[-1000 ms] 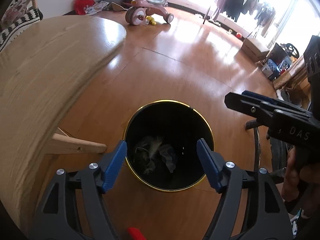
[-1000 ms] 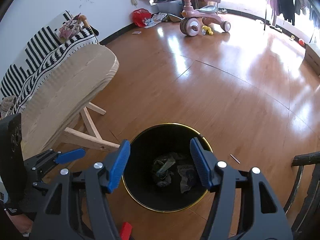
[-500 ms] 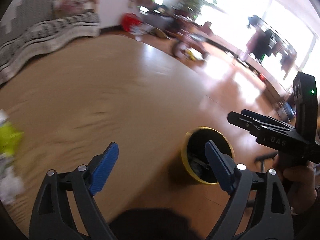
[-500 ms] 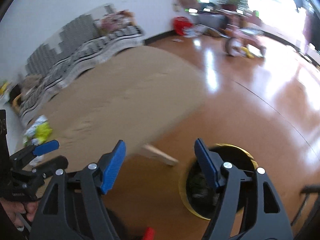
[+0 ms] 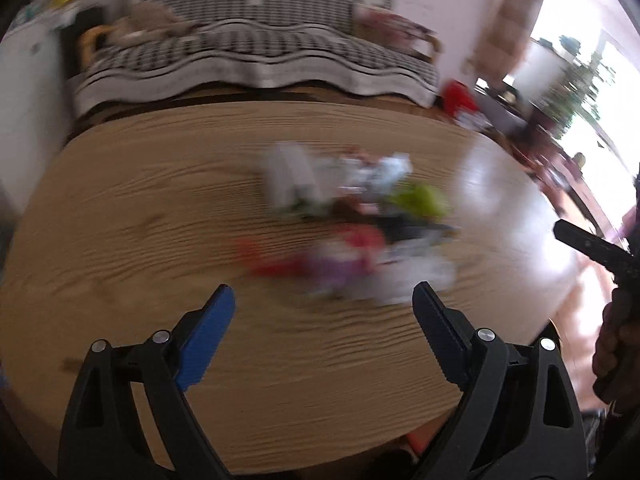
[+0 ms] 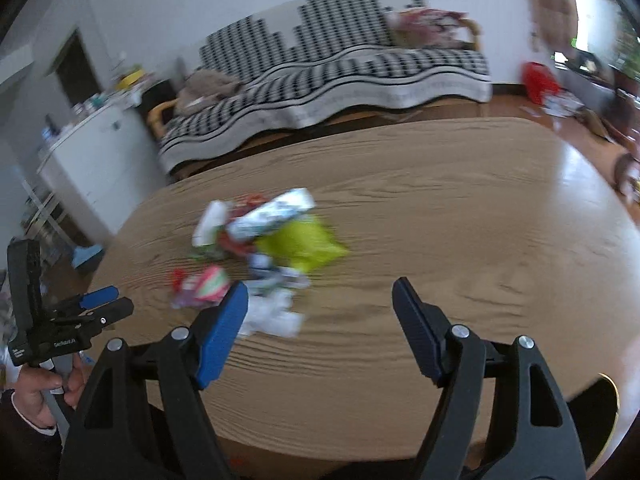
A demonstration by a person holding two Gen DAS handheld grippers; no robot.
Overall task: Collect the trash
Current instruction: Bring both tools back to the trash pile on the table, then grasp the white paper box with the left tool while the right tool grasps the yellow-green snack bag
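Both grippers had swung from over the bin to the table, back at the trash pile [image 6: 256, 256], so another pick looked due.
It lay mid-table [image 6: 460, 208], a loose heap with no clear heading, stretched roughly near-to-far; left gripper [image 5: 322, 312] and right gripper [image 6: 320, 304] hung over the near edge, jaws opening, empty, the sofa [image 6: 320, 80] beyond.

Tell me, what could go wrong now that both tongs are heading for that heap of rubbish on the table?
1. Both views are blurred, so a grab could miss its piece.
2. The trash pile is tangled: the yellow-green wrapper overlaps its neighbours, so lifting one may drag others across the table.
3. The left tongs and right tongs, jaws opening with nothing between them, face the same heap and might collide.
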